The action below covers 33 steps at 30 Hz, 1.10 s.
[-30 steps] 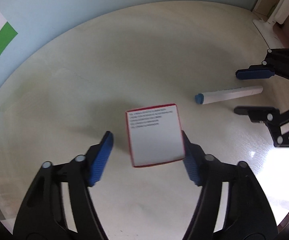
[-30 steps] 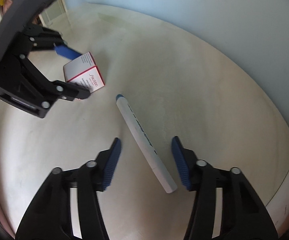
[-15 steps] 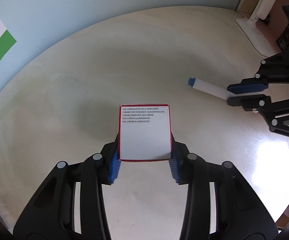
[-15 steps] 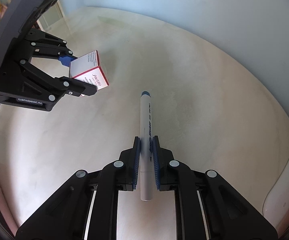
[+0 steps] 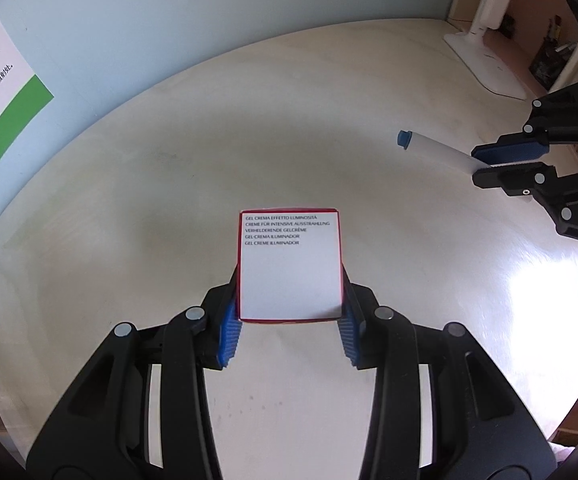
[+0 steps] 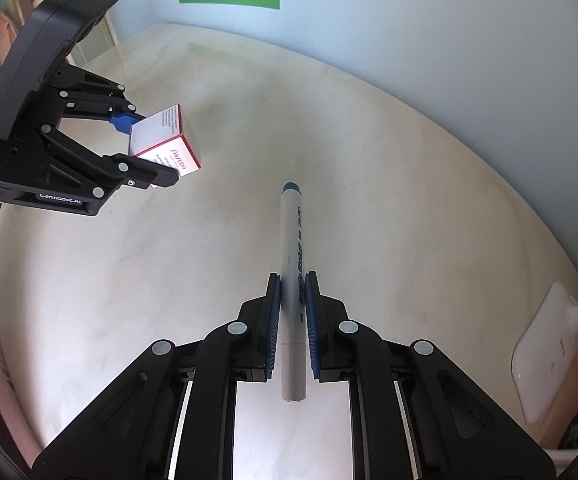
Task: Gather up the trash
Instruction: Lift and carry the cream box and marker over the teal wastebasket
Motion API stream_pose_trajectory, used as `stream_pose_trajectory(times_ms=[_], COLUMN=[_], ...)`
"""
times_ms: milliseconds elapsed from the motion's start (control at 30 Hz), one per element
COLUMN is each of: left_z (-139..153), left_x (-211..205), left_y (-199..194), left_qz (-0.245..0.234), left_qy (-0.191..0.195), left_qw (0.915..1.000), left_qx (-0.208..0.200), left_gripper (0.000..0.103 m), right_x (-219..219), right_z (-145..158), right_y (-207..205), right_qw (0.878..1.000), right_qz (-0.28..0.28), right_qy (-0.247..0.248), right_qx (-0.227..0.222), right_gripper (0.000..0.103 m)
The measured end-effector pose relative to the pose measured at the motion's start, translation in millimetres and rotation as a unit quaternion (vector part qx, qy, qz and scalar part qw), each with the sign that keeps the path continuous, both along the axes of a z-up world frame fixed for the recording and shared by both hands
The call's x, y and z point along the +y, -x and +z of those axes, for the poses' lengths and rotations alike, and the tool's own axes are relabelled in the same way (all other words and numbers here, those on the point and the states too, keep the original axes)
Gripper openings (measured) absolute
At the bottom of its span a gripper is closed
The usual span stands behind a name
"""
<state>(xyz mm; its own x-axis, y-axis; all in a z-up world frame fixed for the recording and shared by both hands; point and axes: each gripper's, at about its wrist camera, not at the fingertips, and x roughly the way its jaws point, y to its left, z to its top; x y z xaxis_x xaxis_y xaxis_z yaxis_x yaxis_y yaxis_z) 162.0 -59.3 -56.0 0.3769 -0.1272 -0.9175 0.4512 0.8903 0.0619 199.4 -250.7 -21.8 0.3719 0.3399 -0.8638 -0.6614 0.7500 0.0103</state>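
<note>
The left tongs (image 5: 289,320) pinch a red-edged cosmetics carton (image 5: 289,268) above the pale worktop (image 5: 169,184). At two o'clock from it, the right tongs (image 6: 292,304) clamp a grey marker (image 6: 292,240), its blue cap pointing to twelve o'clock.

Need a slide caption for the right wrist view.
Right gripper clamps grey blue-capped marker; left gripper holds red-edged white carton.
</note>
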Motion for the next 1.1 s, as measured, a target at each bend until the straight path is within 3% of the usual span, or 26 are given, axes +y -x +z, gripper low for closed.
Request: stream_pose_trajectory(times_ms=[300, 567, 900, 1100], left_z=[5.2, 9.5, 8.5, 6.5], left_x=[-12.8, 0.7, -16.3, -55.7], left_y=[26.1, 61.4, 100.4, 133.2], left_qz=[-0.064, -0.148, -0.257, -0.332], left_qy=[-0.003, -0.007, -0.009, -0.004], left_qw=[0.9977, 0.9884, 0.9659, 0.9429], left_qx=[-0.019, -0.032, -0.031, -0.029], left_gripper=[0.038, 0.038, 0.038, 0.038], right_x=[19.1, 50.1, 52.2, 26.7], right_z=[17.2, 20.2, 15.5, 16.5], right_y=[29.4, 81.7, 155.8, 213.8], right_qw=[0.998, 0.991, 0.968, 0.944], right_qz=[-0.059, -0.133, -0.25, -0.33], right_qy=[0.006, 0.015, 0.01, 0.011], right_qx=[-0.016, -0.021, -0.015, -0.012], right_gripper=[0.014, 0.014, 0.014, 0.014])
